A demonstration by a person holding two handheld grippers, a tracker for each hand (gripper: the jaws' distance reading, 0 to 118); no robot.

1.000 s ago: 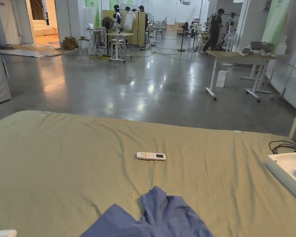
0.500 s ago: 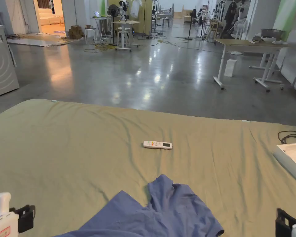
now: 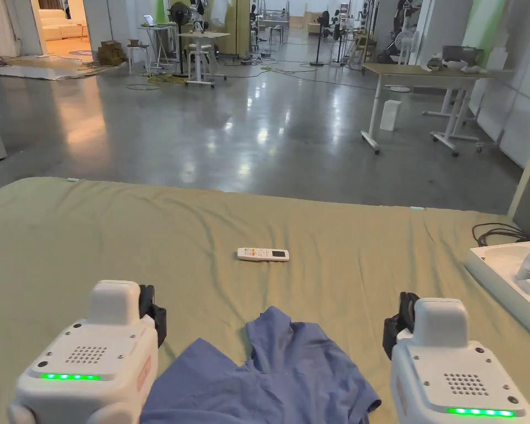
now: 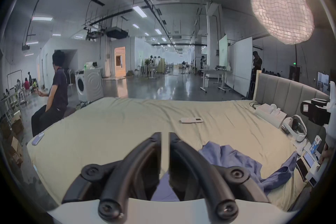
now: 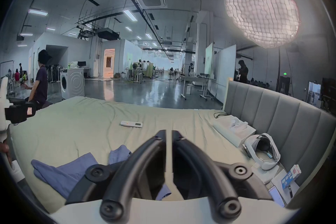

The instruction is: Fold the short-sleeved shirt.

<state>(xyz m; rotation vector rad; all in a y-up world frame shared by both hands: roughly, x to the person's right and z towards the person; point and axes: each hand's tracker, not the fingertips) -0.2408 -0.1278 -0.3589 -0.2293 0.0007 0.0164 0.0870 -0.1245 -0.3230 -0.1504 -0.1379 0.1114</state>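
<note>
A blue short-sleeved shirt [image 3: 291, 375] lies crumpled on the near part of the olive-green bed sheet [image 3: 120, 243]. My left gripper [image 3: 150, 309] hovers over the shirt's left part, its jaws almost touching with nothing between them [image 4: 164, 137]. In that gripper's own view the shirt [image 4: 232, 158] spreads to the lower right. My right gripper [image 3: 399, 323] is held just right of the shirt, also shut and empty [image 5: 168, 134]. From its view the shirt [image 5: 72, 169] lies at the lower left.
A white remote [image 3: 263, 254] rests mid-bed beyond the shirt. A white box [image 3: 496, 276], a headset [image 5: 261, 151] and small packs line the grey headboard [image 5: 272, 115] on the right. A person [image 4: 54, 97] sits at the bed's far left corner.
Both grippers have risen into the head view from the bottom edge, either side of the shirt. The camera has tilted down. The shirt and remote lie as before.
</note>
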